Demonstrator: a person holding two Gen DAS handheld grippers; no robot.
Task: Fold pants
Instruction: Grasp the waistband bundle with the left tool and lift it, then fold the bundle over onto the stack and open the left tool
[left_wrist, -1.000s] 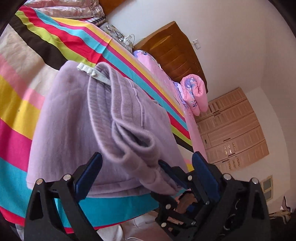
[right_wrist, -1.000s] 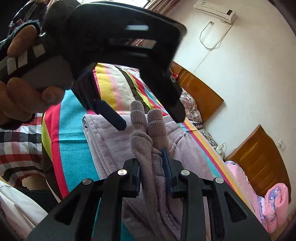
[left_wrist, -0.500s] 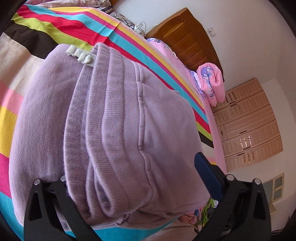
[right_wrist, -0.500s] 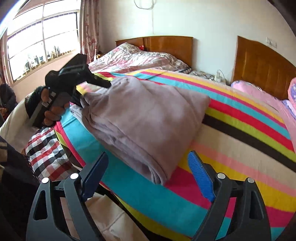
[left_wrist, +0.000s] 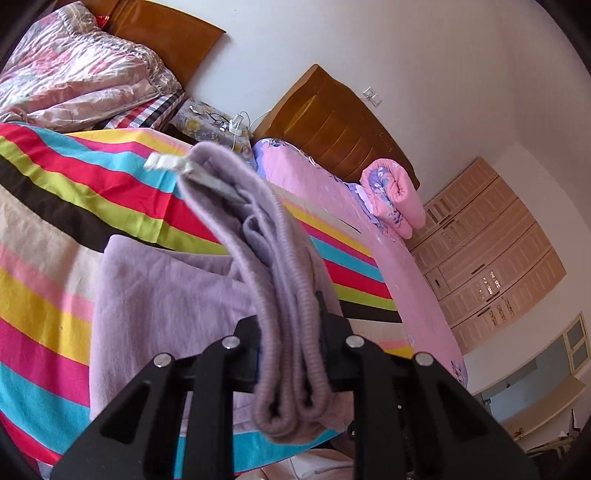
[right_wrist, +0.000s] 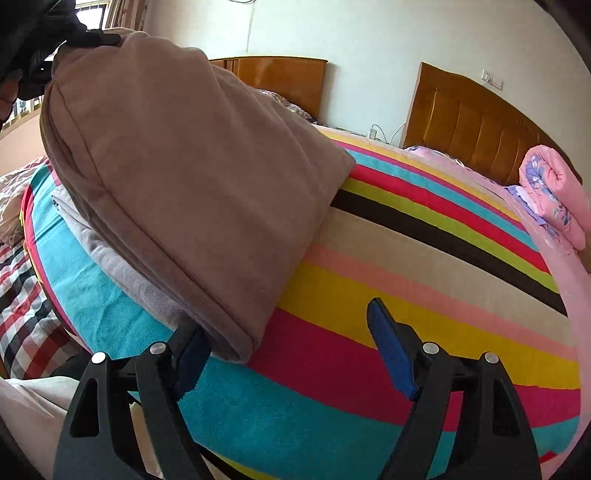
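Our left gripper is clamped on the ribbed waistband of the lilac pants, a thick bundle of several knit layers pinched between the jaws and lifted off the bed. Our right gripper is spread wide and holds nothing; its left finger sits just beside the lower folded edge of the pants, which look brownish in this view.

The pants lie on the striped bedspread near the bed's front edge, one end raised by the left gripper, the rest draped in folded layers.

We judge the fabric soft, thick and light: it sags and will not hold a crease by itself. The ribbed waistband gives the firmest hold. The free folded corner by the right gripper seems the natural second hold
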